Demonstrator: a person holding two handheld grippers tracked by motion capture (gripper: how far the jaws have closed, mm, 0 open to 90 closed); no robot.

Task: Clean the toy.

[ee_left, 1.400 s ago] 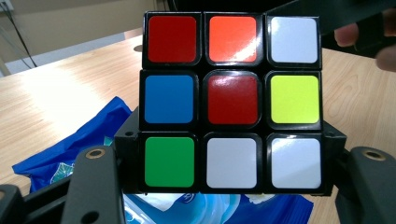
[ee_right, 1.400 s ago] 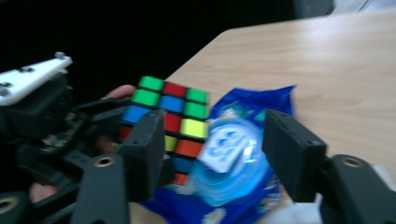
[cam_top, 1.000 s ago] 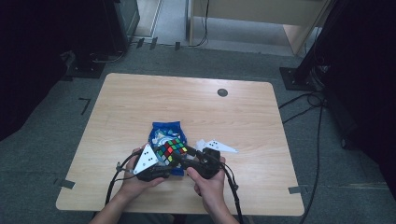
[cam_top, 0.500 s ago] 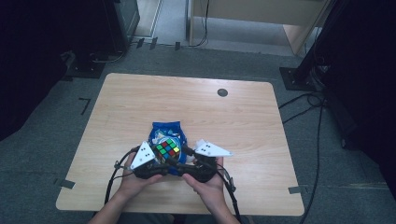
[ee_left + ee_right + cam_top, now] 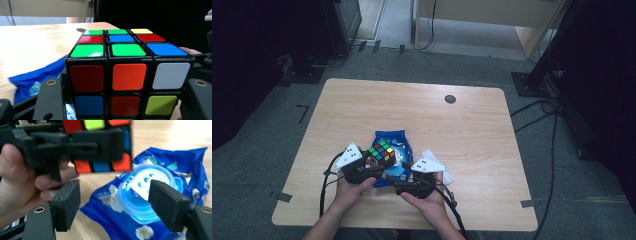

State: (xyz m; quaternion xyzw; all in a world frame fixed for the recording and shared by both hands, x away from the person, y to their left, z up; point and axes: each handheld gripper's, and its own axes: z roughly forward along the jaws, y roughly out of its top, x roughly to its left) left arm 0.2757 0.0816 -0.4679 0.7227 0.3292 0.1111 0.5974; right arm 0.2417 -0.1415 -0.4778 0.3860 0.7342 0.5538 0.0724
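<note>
Up off the wooden table (image 5: 362, 110), the left gripper (image 5: 374, 162) squeezes a mixed-up Rubik's cube (image 5: 125, 75) with green, red, blue, orange and white squares, just above the blue wipes pack (image 5: 150, 195), while the right gripper (image 5: 115, 205) stays wide open.

Scrambled puzzle cube (image 5: 382, 153), black-framed with mixed colour tiles, clamped in left gripper (image 5: 371, 165), lifted off surface (image 5: 472, 130), directly above blue wipes pack (image 5: 396, 141) lying flat.

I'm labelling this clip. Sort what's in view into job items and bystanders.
In the job: puzzle cube, clamped in the left gripper; right gripper, open over the blue wipes pack.
Lying about: white paper; round table grommet.
</note>
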